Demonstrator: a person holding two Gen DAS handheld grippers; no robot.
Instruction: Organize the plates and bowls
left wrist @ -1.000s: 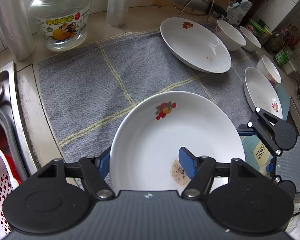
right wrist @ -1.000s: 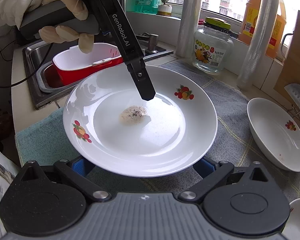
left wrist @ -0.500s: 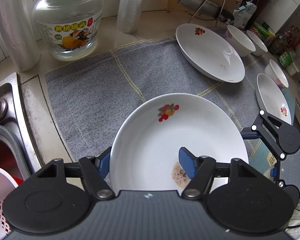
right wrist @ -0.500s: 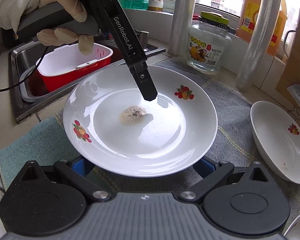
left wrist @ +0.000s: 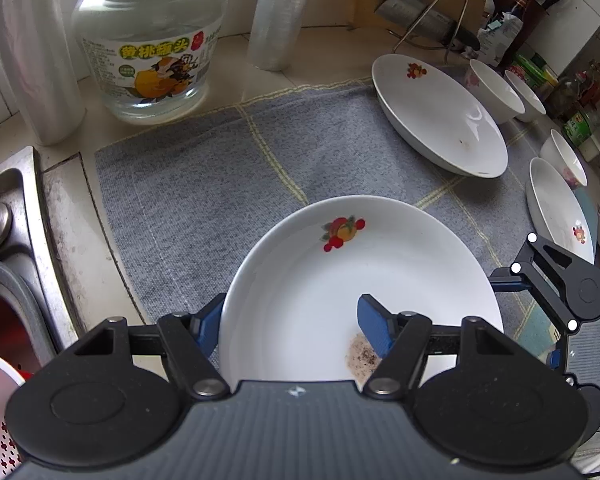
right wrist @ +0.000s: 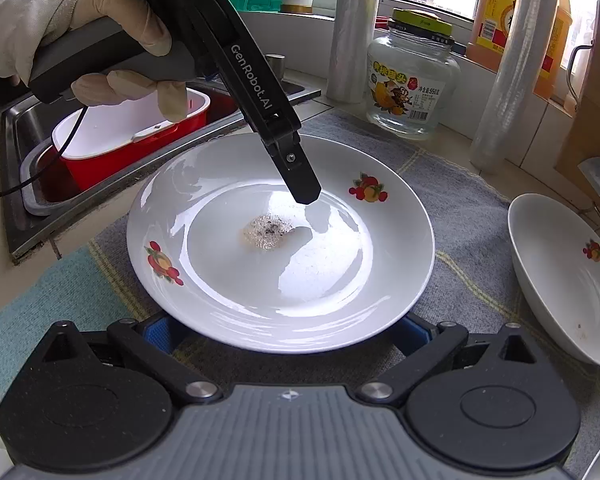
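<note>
Carrying soiled plate, lower centre of frame, above grey mat.
Left tongs clamped on its rim; right tongs beneath, grip unclear. Next: stacking onto plate at right.

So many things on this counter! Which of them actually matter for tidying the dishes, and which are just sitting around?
Part of the job: soiled plate, clamped by the left gripper; far plate; right-edge plate; three bowls.

Just lying about: glass jar; film roll; cleaver; red basket in the sink; orange bottle; grey cloth.
</note>
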